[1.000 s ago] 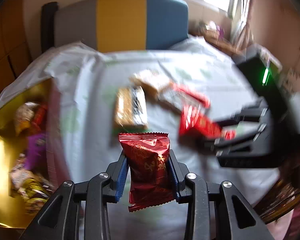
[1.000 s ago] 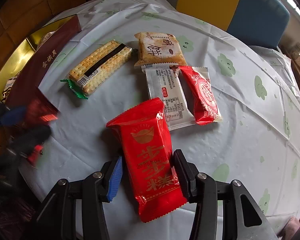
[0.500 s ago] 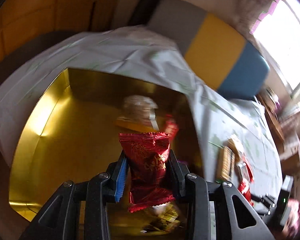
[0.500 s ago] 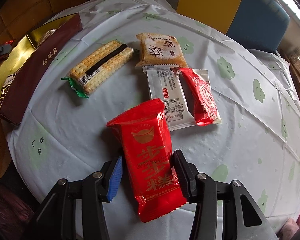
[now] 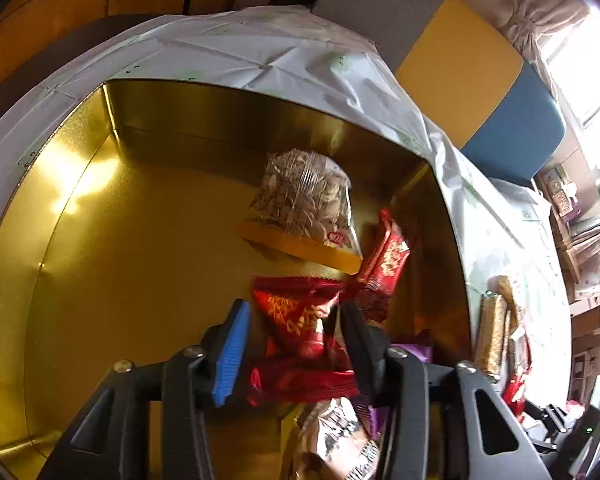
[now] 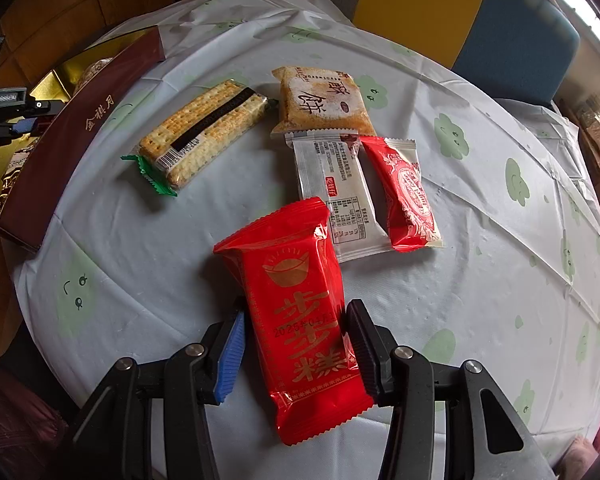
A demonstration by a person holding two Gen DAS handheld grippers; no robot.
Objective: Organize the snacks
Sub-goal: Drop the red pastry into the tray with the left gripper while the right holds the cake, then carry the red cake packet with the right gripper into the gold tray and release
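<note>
My left gripper (image 5: 292,320) hangs over the gold box (image 5: 100,240). Its jaws stand apart, and the dark red snack packet (image 5: 300,320) sits loose between them, tilted, above the other snacks in the box. A clear bag of seeds (image 5: 304,204) and another red packet (image 5: 384,268) lie further in. My right gripper (image 6: 296,340) has its jaws around a bright red cake packet (image 6: 300,312) on the table, with a small gap at the blue pad.
On the tablecloth (image 6: 480,280) lie a cracker pack (image 6: 204,132), a beige biscuit packet (image 6: 324,100), a white packet (image 6: 340,196) and a small red packet (image 6: 408,192). The box's maroon wall (image 6: 80,132) stands at left. A chair (image 6: 500,28) is behind.
My left gripper has swung from the table to over the gold box and opened, letting go of the dark red packet. The right gripper has stayed at the bright red packet.
</note>
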